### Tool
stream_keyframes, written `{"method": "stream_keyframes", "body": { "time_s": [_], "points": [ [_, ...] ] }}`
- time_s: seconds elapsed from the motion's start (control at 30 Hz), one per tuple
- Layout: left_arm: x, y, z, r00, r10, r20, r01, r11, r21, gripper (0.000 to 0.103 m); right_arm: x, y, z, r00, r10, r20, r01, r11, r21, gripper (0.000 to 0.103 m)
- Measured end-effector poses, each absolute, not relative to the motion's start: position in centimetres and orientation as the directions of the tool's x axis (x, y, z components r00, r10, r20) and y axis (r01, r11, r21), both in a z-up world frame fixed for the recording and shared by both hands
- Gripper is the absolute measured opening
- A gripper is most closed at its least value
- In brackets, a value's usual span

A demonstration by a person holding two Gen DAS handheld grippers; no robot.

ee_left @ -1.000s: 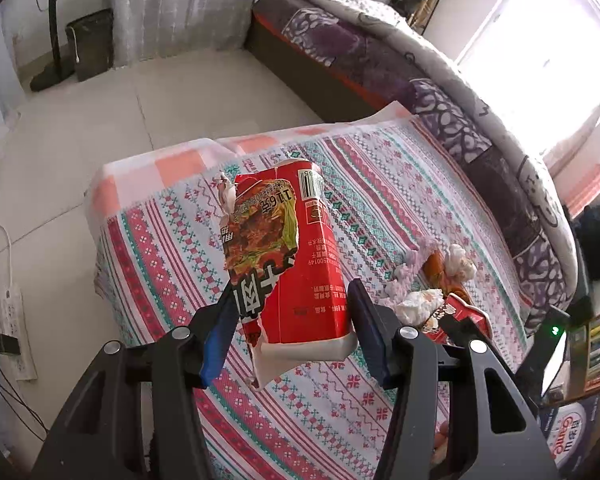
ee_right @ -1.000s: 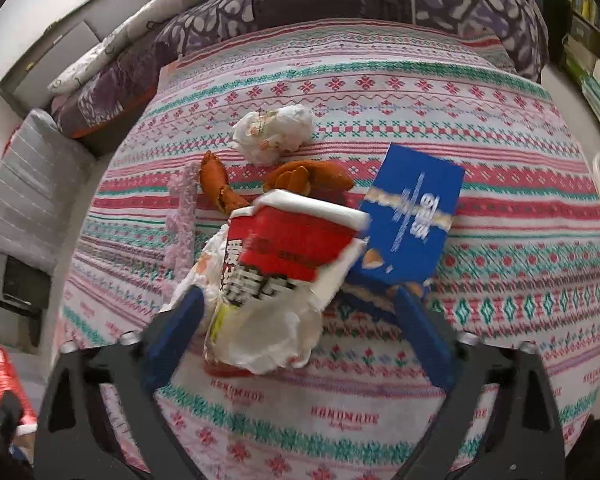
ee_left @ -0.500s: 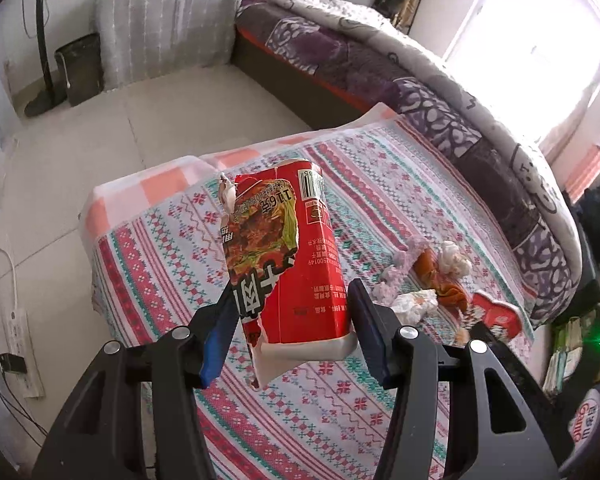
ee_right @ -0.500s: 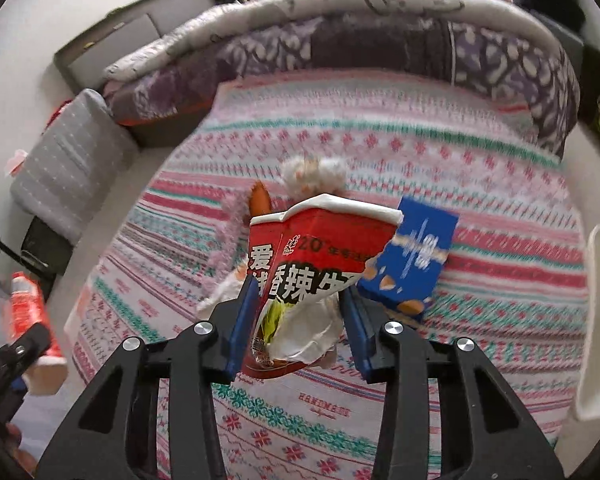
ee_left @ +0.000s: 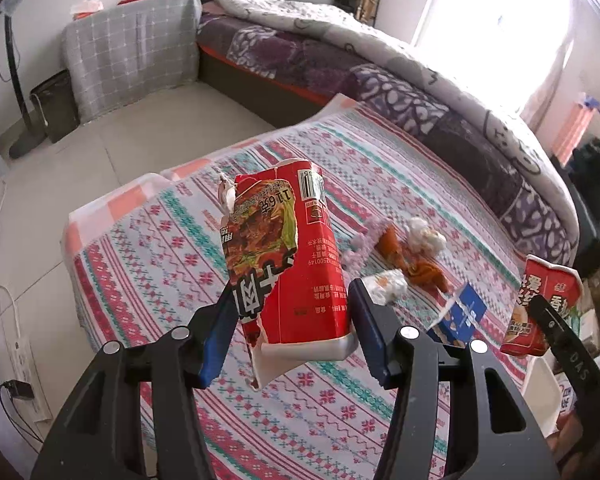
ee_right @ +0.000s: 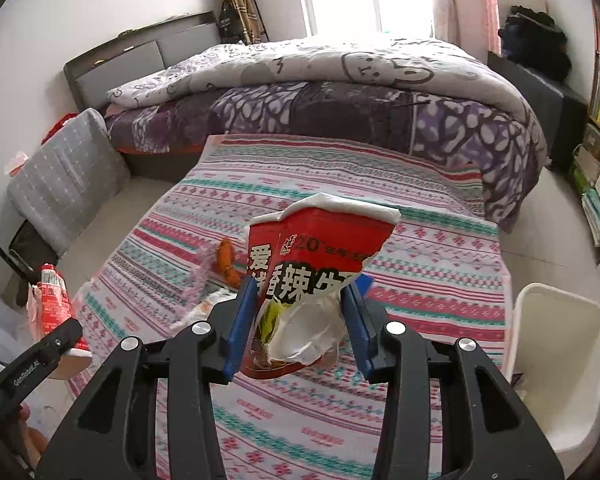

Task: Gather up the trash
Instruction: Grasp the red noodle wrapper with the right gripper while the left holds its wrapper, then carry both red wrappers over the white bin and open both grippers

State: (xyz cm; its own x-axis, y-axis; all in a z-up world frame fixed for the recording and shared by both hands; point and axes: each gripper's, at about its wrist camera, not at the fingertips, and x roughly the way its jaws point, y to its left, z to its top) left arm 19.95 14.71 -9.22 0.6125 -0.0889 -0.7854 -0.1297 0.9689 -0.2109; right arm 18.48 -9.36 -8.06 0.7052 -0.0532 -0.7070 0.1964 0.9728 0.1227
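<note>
Left wrist view: our left tongs (ee_left: 292, 330) are closed partway on a torn red noodle cup (ee_left: 286, 256), both blue pads pressing its sides, held in the air above the near-left part of the bench (ee_left: 148, 240) with its striped cloth. The bench's left edge and far corner drop to open tiled floor (ee_left: 120, 140), which gives clear room on that side. On the cloth to the right we count one crumpled white wrapper (ee_left: 384, 284), one white paper ball (ee_left: 424, 234), one orange scrap (ee_left: 416, 264), one pink fuzzy strip (ee_left: 364, 236) and one blue packet (ee_left: 464, 312). A second red noodle cup (ee_left: 540, 304) hangs at the right edge of the frame in the other tongs.

Right wrist view: our right tongs (ee_right: 298, 318), which have just been closing, now grip that second cup (ee_right: 316, 264) at its crushed lower half, lifted off the cloth. A white bin (ee_right: 556, 368) stands just beside the bench's right edge. The bed (ee_right: 340, 96) borders the far edge. We count two cups, one per tongs; the left one (ee_right: 54, 308) shows at the frame's left.
</note>
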Motion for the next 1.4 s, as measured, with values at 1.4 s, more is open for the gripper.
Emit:
{"method": "stream_keyframes", "body": {
  "time_s": [1.4],
  "points": [
    [17.7,-5.5,-9.5,0.557,-0.264,-0.788,0.226,0.96,-0.163,0.055,9.4,-28.8,-9.9,0.564,-0.199,-0.801,0.582,0.784,0.215,0.043]
  ]
}}
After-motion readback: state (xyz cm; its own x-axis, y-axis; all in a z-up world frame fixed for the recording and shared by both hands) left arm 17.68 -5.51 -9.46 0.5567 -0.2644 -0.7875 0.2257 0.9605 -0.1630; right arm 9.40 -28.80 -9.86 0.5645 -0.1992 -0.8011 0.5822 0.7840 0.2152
